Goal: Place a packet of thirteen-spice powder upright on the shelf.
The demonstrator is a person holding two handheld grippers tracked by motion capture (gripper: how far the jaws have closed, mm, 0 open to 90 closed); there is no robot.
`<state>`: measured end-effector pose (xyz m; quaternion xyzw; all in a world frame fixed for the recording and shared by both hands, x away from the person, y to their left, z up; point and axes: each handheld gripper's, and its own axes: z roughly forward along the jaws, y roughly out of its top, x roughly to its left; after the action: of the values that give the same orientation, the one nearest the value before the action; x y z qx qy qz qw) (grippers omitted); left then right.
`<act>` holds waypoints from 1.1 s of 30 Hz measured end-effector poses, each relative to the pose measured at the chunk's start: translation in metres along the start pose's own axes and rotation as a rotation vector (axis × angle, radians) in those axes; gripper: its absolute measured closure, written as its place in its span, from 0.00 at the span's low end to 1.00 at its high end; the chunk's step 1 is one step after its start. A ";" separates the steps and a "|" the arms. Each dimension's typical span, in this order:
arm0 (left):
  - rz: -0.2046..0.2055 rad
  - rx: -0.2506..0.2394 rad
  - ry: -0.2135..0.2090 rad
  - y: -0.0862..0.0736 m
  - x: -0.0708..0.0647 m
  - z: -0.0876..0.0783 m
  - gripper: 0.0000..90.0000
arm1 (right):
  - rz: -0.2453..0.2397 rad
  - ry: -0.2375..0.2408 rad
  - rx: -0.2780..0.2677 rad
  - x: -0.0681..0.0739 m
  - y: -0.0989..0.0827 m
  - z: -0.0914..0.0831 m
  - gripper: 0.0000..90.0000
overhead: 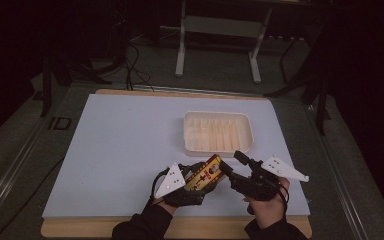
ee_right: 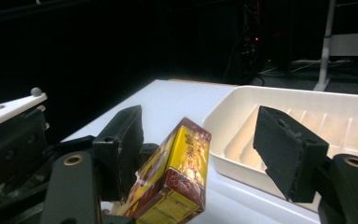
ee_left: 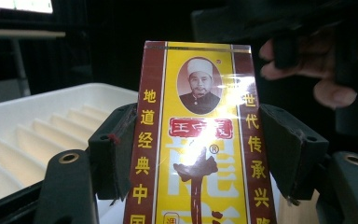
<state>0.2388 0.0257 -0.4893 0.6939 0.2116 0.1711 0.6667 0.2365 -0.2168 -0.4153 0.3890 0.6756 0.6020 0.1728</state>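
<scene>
One box (ee_left: pixel 196 140) clamped in left gripper (ee_left: pixel 196 154) — right gripper (ee_right: pixel 205 154) agape.

Box (ee_left: pixel 198 140) front reads 地道经典中 and 世代传承兴 — plus ® mark

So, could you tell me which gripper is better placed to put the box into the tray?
Left: the left gripper already clamps the box, with the tray just ahead. The right gripper is open.
</scene>
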 end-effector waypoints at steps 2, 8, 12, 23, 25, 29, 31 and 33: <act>0.008 -0.005 0.001 0.000 -0.001 0.000 0.37 | 0.015 0.004 0.015 0.002 -0.001 0.003 0.39; 0.052 -0.081 0.008 0.001 -0.005 -0.003 0.37 | 0.064 0.019 0.025 0.005 -0.006 0.009 0.42; 0.063 -0.100 0.028 0.002 -0.007 -0.004 0.37 | 0.099 0.041 0.034 0.008 -0.008 0.013 0.43; 0.060 -0.102 0.070 -0.001 -0.006 -0.004 0.36 | 0.209 0.081 0.074 0.014 -0.009 0.024 0.68; 0.053 -0.095 0.068 -0.001 -0.005 -0.004 0.36 | 0.231 0.082 0.090 0.012 -0.009 0.025 0.71; 0.049 -0.086 0.071 -0.002 -0.005 -0.003 0.36 | 0.268 0.082 0.103 0.010 -0.009 0.027 0.73; 0.055 -0.078 0.077 -0.001 -0.005 -0.002 0.36 | 0.270 0.081 0.102 0.010 -0.009 0.026 0.73; 0.056 -0.075 0.078 0.001 -0.006 -0.002 0.36 | 0.273 0.083 0.099 0.010 -0.008 0.026 0.74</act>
<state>0.2330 0.0239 -0.4885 0.6670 0.2112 0.2244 0.6783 0.2459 -0.1914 -0.4262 0.4601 0.6517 0.6015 0.0417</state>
